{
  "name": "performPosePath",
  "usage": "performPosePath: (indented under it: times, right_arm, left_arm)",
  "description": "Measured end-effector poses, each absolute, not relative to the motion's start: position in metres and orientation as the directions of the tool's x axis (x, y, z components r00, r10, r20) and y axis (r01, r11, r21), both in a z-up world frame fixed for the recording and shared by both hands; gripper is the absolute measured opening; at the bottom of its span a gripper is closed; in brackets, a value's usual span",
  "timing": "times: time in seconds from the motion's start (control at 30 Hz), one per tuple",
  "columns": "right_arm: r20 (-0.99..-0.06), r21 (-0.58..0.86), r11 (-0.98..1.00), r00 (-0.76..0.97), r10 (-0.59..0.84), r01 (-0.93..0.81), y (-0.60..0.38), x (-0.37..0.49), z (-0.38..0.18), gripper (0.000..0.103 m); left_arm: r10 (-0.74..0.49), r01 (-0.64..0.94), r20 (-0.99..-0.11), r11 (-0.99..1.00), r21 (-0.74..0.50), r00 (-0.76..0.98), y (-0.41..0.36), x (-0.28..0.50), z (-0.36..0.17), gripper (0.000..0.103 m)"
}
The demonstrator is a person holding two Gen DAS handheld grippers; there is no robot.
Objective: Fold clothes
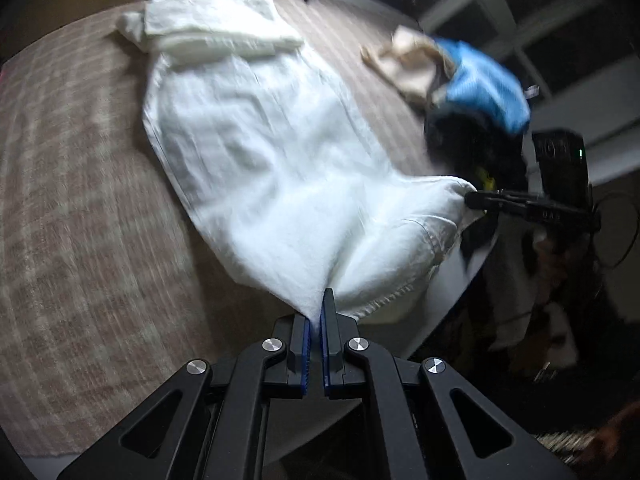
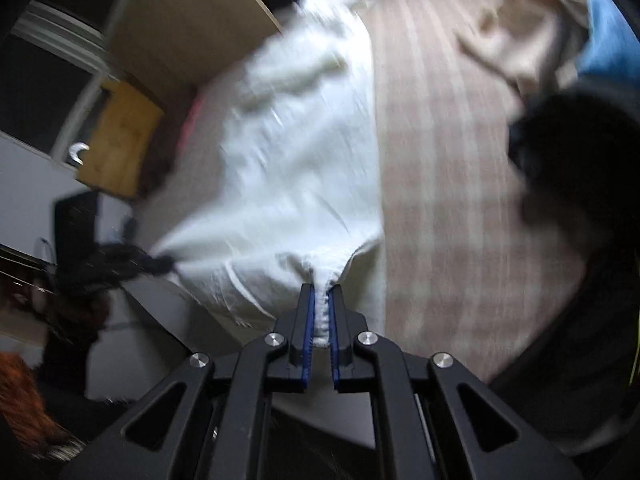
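While both claws pinch one end of the garment, the fold is only beginning.
Step in hand: a white garment [image 1: 260, 168], probably trousers judging by the stitched waistband-like hem, lies lengthwise on a bed with a striped cover [image 1: 80, 200]; its near end is lifted clear of the bed edge, which I judge to be the start of a fold.
Left claw [image 1: 316, 320]: almost fully closed, blue pads clamped on a bunched corner of the white fabric, which fans out from the tips.
Right claw [image 2: 322, 308]: narrowly parted but gripping; a thick stitched hem fills the gap between the blue pads. In the left wrist view its tips [image 1: 476, 199] bite the opposite corner of the same end.
Place of garment: near end hangs between the two claws, stretched fairly taut; the rest rests on the bed, its far end running under a folded white item [image 1: 216, 28].
Next move, as judged: carry both corners together up and toward the far end, keeping them level and equally spaced so the edge lands square, then release.
Risk, as judged: uneven travel would skew the fold; the thin left pinch could slip.
Other laundry: a beige piece [image 1: 408, 64], a blue piece [image 1: 484, 84] and a black piece [image 1: 472, 140] lie heaped at the bed's side, apart from the white garment.
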State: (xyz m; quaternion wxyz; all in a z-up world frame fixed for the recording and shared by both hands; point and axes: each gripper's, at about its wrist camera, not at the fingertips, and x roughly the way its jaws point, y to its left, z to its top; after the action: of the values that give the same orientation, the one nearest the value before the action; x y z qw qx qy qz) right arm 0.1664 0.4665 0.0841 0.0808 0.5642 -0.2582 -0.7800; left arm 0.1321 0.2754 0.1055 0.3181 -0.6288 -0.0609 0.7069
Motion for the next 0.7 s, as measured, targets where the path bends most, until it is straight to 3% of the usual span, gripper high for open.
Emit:
performPosePath:
  times: [0.1,0.2,0.37,0.43,0.5,0.7]
  right_arm:
    - [-0.912,0.370,-0.898,-0.280,-0.301,-0.239,0.455,0.185,0.061,0.025]
    - [-0.946,0.260,-0.932,-0.258,-0.194,-0.252,0.438,0.192,0.046,0.025]
    - [-0.938,0.252,-0.929,-0.303,-0.166,-0.270,0.423,0.194,0.049,0.028]
    - [-0.943,0.206,-0.952,-0.305,-0.131,-0.229,0.415,0.191,0.052,0.023]
    - [-0.945,0.188,-0.960,-0.304,-0.120,-0.205,0.414,0.189,0.053,0.009]
    - [-0.940,0.227,-0.956,-0.296,-0.166,-0.184,0.416,0.181,0.069,0.005]
  left_arm:
    - [0.524,-0.344,-0.851,-0.796,-0.499,0.023,0.272,0.139,0.093,0.003]
    - [0.530,-0.327,-0.848,-0.795,-0.511,0.036,0.273,0.143,0.086,0.003]
    - [0.516,-0.356,-0.855,-0.791,-0.497,0.046,0.279,0.145,0.085,0.003]
    - [0.511,-0.367,-0.858,-0.790,-0.491,0.048,0.282,0.146,0.086,0.003]
    - [0.510,-0.376,-0.859,-0.787,-0.489,0.051,0.284,0.146,0.085,0.003]
    - [0.506,-0.393,-0.861,-0.784,-0.481,0.043,0.281,0.147,0.090,0.003]
